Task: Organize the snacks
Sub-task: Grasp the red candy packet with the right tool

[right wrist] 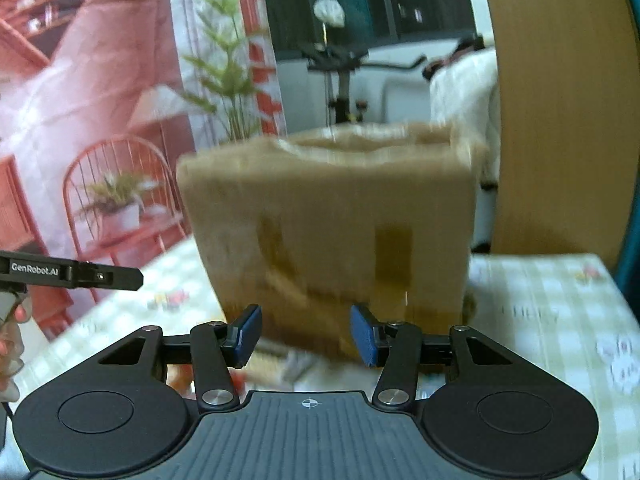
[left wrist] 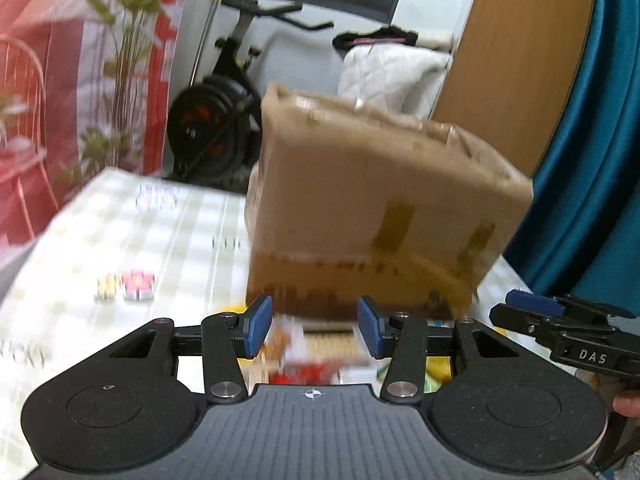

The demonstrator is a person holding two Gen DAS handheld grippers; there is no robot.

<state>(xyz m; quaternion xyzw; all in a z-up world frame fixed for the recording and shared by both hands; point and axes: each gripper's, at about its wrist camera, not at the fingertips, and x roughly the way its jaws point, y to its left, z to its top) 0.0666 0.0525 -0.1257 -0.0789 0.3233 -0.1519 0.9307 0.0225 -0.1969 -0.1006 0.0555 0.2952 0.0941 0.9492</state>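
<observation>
A brown cardboard box [left wrist: 372,208] with strips of tape stands on the checked tablecloth, just ahead of both grippers; it also shows in the right wrist view [right wrist: 340,224]. Several blurred snack packets [left wrist: 316,354] lie in front of the box, under my left gripper [left wrist: 314,330], which is open and empty. My right gripper [right wrist: 306,338] is open and empty too, above blurred packets [right wrist: 292,364]. The right gripper also shows at the right edge of the left wrist view [left wrist: 532,304]. Both views are motion blurred.
The table [left wrist: 120,240] carries a checked cloth with small prints. Behind it stand an exercise bike [left wrist: 224,120], a green plant [left wrist: 128,60], a red patterned curtain [right wrist: 80,100], a white quilted cover [left wrist: 392,76] and a wooden panel [right wrist: 560,100].
</observation>
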